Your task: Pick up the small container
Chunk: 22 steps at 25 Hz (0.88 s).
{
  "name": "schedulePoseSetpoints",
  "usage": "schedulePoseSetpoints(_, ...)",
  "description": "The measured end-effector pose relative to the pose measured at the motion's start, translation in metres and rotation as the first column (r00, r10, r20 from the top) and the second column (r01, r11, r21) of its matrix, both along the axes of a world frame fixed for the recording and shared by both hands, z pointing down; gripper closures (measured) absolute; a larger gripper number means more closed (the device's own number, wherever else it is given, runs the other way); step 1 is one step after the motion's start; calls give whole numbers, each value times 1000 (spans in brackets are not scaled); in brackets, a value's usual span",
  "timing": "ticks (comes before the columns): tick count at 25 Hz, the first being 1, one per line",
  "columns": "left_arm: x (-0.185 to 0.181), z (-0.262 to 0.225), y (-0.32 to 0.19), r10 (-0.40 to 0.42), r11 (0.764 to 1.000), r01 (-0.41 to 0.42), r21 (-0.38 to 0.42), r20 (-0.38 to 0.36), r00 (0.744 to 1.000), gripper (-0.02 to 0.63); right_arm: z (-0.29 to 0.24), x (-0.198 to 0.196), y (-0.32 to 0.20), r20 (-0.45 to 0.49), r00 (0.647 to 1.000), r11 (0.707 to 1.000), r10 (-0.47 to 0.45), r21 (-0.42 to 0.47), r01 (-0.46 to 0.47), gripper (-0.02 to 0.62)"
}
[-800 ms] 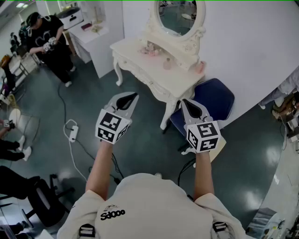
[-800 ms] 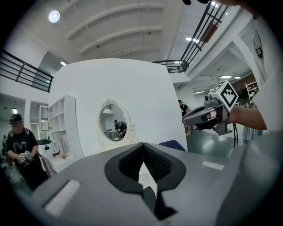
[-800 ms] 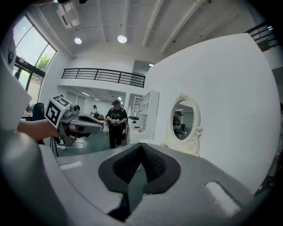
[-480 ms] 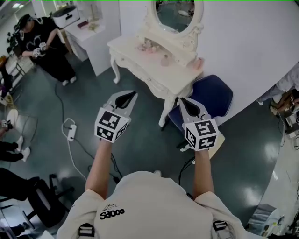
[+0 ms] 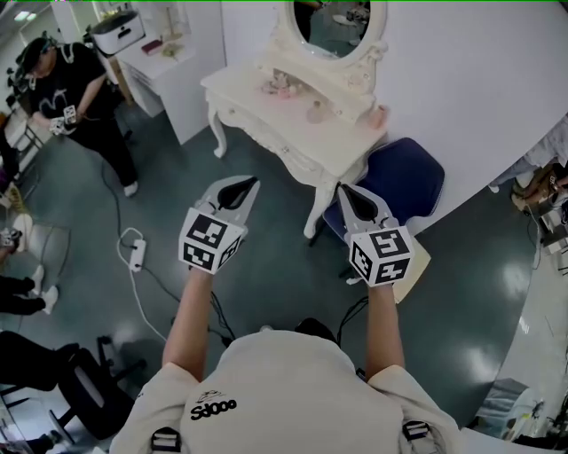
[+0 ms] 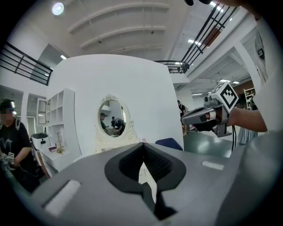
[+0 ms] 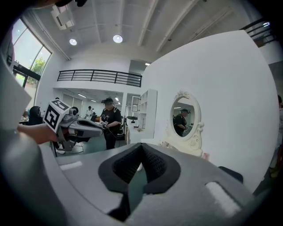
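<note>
Dark green glossy floor (image 5: pixel 84 199) is filling most of the head view; a white dressing table (image 5: pixel 337 144) with an oval mirror (image 5: pixel 342 22) is standing at upper centre.

- Left gripper (image 5: pixel 252 183): hovering over the floor left of centre, its tip pointing toward the table. Its own view is showing the black fingers (image 6: pixel 127 162) pressing tip to tip, clenched on nothing.
- Right gripper (image 5: pixel 343 190): hovering right of centre, its tip overlapping the table's front leg in the frame. Its fingers (image 7: pixel 121 165) are likewise meeting at the tips, gripping nothing.
- Small container (image 5: pixel 315 113): pale pink, sitting on the tabletop in front of the mirror's base, well apart from both grippers; it is too small for its shape to be made out.
- Blue chair (image 5: pixel 404 182): standing at the table's right end, partly covered by the right gripper.
- Power strip (image 5: pixel 137 254): lying on the floor at left, its cable trailing away.
- Person in black (image 5: pixel 71 80): standing at upper left, partly cut off by the frame edge.
</note>
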<state>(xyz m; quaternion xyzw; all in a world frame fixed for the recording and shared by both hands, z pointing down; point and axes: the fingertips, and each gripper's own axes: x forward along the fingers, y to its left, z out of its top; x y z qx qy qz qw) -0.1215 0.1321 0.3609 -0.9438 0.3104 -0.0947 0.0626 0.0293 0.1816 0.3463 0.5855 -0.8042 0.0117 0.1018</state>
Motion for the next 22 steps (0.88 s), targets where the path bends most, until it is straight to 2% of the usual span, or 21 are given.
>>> schedulePoseSetpoints(5,-5,12,-12,-1,1000,1,-29,3,1000,589,13,-4,-11,9,1000,999,3,-40,-2,594)
schedulePoseSetpoints(10,2,22,-44,-10,999,10,-40,1,1000,589,21,7,-42,23,1000,999,8,-48,-6,594)
schedulePoseSetpoints(16,39,30,-111,-22,999,23,-47,23,999,589,30,38,-118,49,998,999,-38,-31,39,594)
schedulePoseSetpoints(22,81,16,-193,-54,998,55,-40,16,998,589,17,78,-207,22,996,996,-90,-18,90,594)
